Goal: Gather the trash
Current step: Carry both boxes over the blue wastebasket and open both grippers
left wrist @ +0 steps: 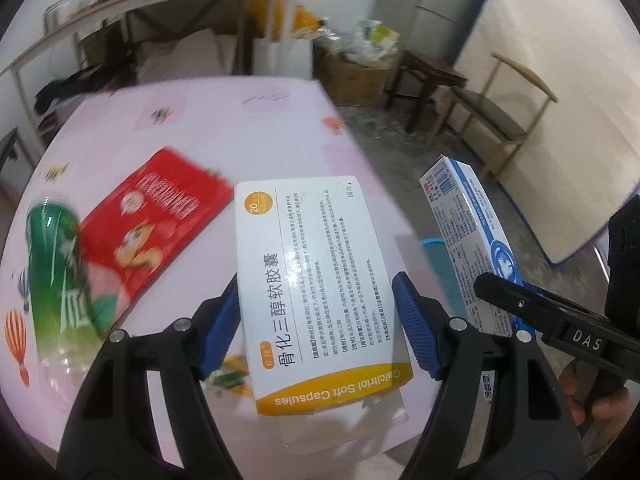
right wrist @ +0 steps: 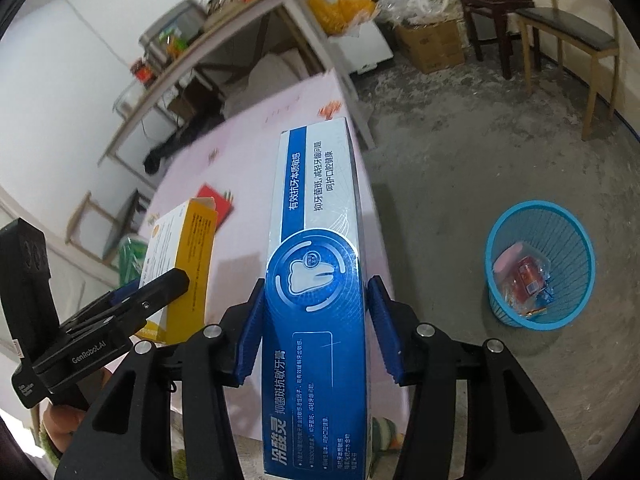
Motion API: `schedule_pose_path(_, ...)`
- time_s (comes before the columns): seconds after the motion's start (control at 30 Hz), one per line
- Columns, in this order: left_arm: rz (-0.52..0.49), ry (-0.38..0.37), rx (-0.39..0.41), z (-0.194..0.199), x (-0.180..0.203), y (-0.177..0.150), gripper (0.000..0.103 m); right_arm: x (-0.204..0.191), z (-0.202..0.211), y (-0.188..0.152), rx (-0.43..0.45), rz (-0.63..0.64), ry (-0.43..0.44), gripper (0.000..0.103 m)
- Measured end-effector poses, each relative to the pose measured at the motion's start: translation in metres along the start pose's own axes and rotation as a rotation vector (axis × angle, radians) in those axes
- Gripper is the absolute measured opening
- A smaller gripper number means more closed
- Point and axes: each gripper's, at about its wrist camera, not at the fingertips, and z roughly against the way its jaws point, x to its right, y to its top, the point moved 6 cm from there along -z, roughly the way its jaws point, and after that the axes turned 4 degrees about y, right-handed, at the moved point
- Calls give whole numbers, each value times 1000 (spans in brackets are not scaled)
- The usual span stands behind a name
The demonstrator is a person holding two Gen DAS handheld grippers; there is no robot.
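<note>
Cardboard fills both grips. The left tool (left wrist: 316, 320) is clamped across the width of a white and yellow capsule box (left wrist: 316, 280), its blue pads (left wrist: 218, 320) pressing the two long edges, so the box rides lengthwise out ahead of the fingers, clear of the pink tabletop (left wrist: 240, 128). The right tool (right wrist: 316, 328) pinches a long blue toothpaste box (right wrist: 316, 280) the same way, across its narrow sides. Held like this, each box probably tips off cleanly once the pads part.

Only the right wrist view shows the goal whole: a blue wastebasket (right wrist: 540, 220) on the concrete floor (right wrist: 460, 160) beside the tabletop, already holding some wrappers, and well apart from both boxes. In the left view just a sliver of its rim peeks out behind the capsule box.

What remains to collect shows best from the left wrist: a red snack packet (left wrist: 160, 216) and a green bottle (left wrist: 56, 264) lying on the tabletop, both blurred. From the right they are partly hidden behind the capsule box.
</note>
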Motion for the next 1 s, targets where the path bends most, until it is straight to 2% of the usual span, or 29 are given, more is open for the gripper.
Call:
schedule_pose_path(0.1, -68, -41, 9, 5, 31, 13, 70, 23, 33, 7, 88, -44, -29, 49)
schedule_pose_path(0.23, -142, -144, -31, 3, 81, 24, 70, 76, 83, 9, 197, -146, -111, 49)
schedule_pose_path(0.33, -182, -215, -102, -13, 122, 29, 70, 127, 110, 1, 228, -251, -158, 49)
schedule_pose_path(0.43, -198, -277, -196, -36, 158, 26, 70, 181, 117, -18, 209, -376, -180, 49)
schedule_pose_path(0.57, -192, -324, -367, -87, 196, 12, 70, 239, 93, -51, 130, -562, -152, 49)
schedule_pose_path(0.67, -201, -311, -458, -123, 218, -3, 70, 265, 68, -67, 85, -655, -127, 49)
schedule_pose_path(0.73, -221, -289, -480, -141, 230, -5, 71, 281, 49, -67, 60, -697, -121, 49)
schedule_pose_path(0.83, -201, -315, -494, -162, 251, 8, 75, 305, 38, -45, 97, -741, -109, 51)
schedule_pose_path(0.9, -164, -329, -461, -170, 257, 21, 82, 324, 27, -25, 116, -731, -121, 60)
schedule_pose_path(0.93, -154, -325, -434, -173, 258, 28, 84, 334, 18, -19, 107, -728, -129, 69)
schedule_pose_path(1.0, -131, -321, -406, -177, 257, 36, 84, 350, 0, -15, 75, -731, -139, 71)
